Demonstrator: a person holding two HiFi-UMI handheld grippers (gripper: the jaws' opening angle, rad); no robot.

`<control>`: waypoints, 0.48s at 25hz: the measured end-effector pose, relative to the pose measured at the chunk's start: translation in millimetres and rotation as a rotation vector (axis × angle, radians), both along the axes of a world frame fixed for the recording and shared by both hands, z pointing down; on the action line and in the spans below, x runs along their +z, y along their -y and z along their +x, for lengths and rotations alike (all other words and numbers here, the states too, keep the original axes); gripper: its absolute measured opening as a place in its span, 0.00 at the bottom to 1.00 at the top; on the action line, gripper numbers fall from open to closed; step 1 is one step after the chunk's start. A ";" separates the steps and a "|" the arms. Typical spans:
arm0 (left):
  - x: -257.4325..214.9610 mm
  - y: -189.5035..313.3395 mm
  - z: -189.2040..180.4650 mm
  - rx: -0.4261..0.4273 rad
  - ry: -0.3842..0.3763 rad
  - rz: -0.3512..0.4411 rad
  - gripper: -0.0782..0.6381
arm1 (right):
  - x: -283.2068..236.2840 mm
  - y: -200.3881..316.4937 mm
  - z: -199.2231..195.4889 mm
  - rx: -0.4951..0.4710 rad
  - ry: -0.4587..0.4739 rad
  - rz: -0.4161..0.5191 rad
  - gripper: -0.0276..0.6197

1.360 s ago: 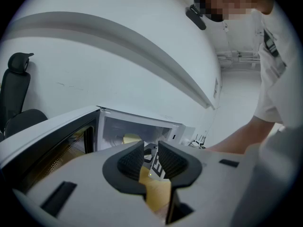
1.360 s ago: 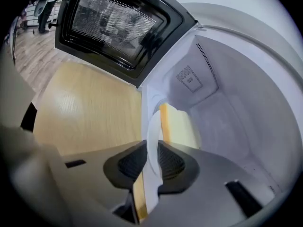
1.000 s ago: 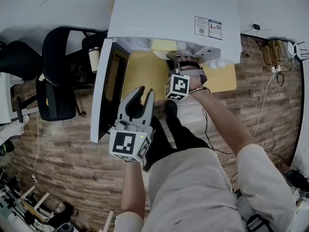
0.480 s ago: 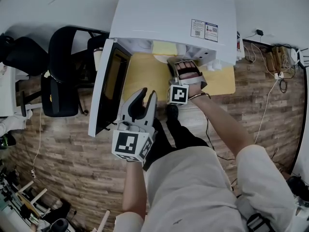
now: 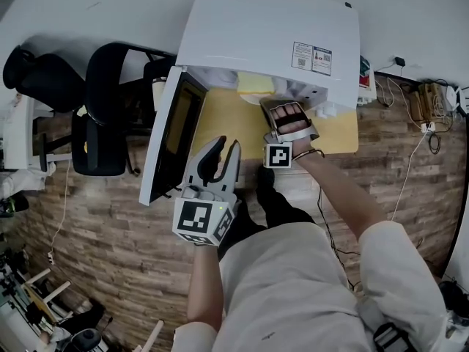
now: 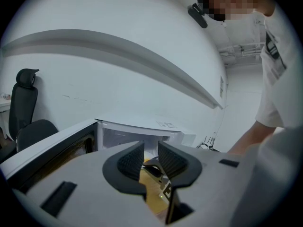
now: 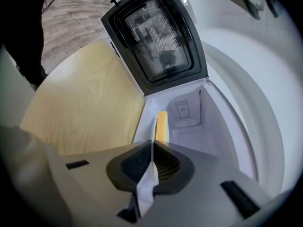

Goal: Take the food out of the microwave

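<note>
Right gripper (image 7: 151,145): fingers just closed on thin white edge of yellow food (image 7: 162,124), to draw it from microwave (image 5: 271,35). Left gripper (image 6: 151,148): fingers apart, empty, held clear.

The sticker (image 5: 311,56) on the microwave (image 5: 271,35) top is too small to read.

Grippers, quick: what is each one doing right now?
Left grey two-jaw gripper: open, empty.
Right grey two-jaw gripper: shut on a thin white sheet.
</note>
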State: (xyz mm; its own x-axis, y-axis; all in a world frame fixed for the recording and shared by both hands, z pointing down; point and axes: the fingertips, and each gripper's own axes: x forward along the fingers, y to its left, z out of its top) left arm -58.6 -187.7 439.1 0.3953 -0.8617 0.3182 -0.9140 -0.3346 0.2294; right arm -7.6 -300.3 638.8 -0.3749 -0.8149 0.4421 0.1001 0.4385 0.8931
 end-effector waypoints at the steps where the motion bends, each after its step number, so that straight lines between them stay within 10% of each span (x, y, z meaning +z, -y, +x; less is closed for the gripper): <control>1: -1.0 0.0 -1.0 -0.001 0.004 -0.001 0.23 | -1.6 0.2 -0.2 0.001 0.006 0.010 0.06; 12: -8.2 -2.9 -9.0 0.039 0.015 0.002 0.23 | -24.0 -8.0 4.9 0.039 0.039 0.074 0.06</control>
State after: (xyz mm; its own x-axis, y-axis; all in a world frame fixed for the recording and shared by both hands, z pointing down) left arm -67.6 -184.8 430.9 0.4241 -0.8464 0.3222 -0.9034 -0.3707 0.2154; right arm -2.7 -292.3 614.8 -0.3578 -0.8590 0.3661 0.0484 0.3745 0.9260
